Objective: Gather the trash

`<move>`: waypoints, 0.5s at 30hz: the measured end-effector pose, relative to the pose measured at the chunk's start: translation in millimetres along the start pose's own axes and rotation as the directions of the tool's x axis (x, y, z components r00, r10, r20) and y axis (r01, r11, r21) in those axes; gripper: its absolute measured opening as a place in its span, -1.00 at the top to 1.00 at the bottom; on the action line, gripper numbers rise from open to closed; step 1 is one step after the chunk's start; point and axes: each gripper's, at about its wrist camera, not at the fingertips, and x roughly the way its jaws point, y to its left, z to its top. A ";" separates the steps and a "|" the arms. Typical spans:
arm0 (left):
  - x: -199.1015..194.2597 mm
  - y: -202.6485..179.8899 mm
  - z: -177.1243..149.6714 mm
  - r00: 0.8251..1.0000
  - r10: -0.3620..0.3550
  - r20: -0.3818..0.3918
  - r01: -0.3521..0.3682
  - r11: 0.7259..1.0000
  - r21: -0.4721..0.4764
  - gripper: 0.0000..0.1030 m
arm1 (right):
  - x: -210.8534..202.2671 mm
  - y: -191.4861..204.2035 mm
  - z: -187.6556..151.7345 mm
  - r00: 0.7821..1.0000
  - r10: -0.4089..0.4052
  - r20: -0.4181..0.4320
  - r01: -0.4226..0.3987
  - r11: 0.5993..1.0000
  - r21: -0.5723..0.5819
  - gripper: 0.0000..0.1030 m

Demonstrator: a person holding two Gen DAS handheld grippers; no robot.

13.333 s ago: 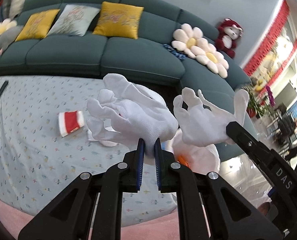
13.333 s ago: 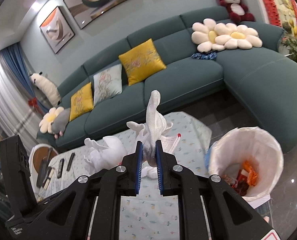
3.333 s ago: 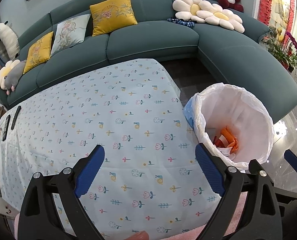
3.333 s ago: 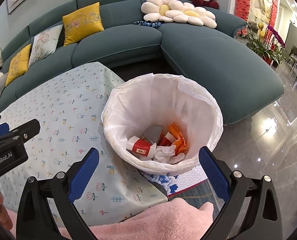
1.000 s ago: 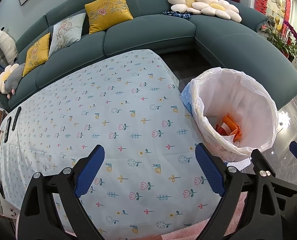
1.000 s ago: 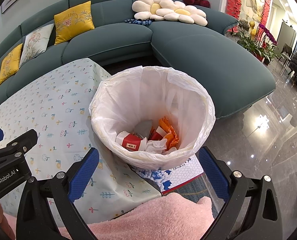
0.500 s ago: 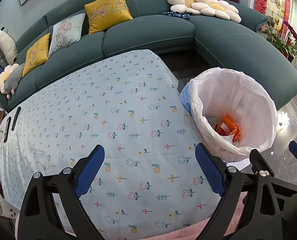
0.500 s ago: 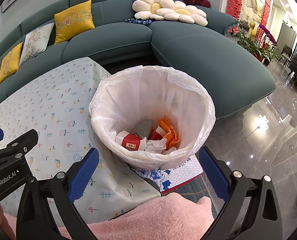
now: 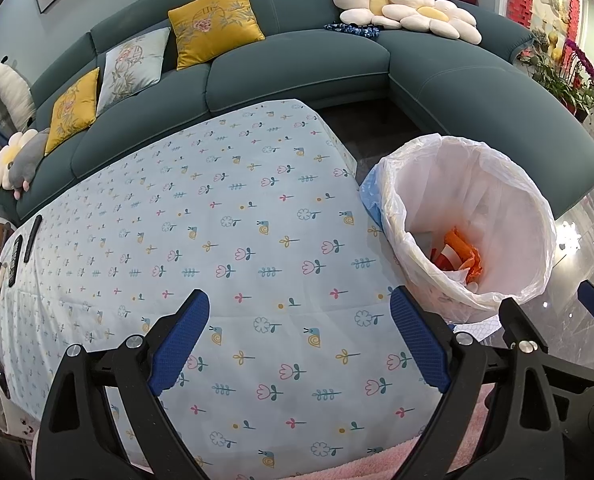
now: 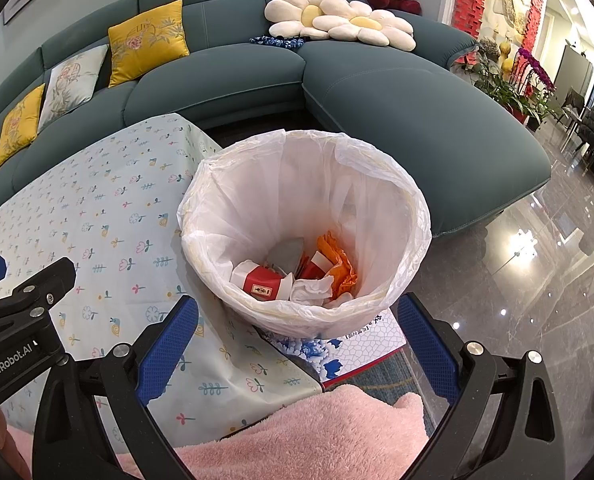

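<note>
now both my left fingers (image 9: 299,340) and right fingers (image 10: 297,344) gape wide, empty; white-lined round bin (image 10: 409,196) ahead holds the trash, flowered tabletop (image 9: 217,216) looks bare, so collecting seems finished.

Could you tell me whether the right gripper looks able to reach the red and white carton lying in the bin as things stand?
Probably yes. The right gripper is open and empty, and the bin gapes unlidded just ahead. The red and white carton lies on top of the trash with nothing over it, though deep inside the liner.

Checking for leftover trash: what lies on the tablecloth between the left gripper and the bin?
Nothing: in the left wrist view the tablecloth is bare between the left gripper and the bin.
</note>
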 end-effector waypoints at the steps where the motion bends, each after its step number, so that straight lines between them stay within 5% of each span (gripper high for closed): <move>1: 0.3 -0.5 0.0 1.000 0.001 0.000 -0.001 1.000 0.001 -0.70 | 0.1 0.3 0.2 1.000 0.000 0.000 0.000 1.000 0.000 -0.87; 15: -0.6 1.2 -0.8 1.000 -0.009 0.001 0.009 1.000 0.009 -0.70 | 0.1 0.3 0.1 1.000 0.000 0.000 0.000 1.000 0.000 -0.86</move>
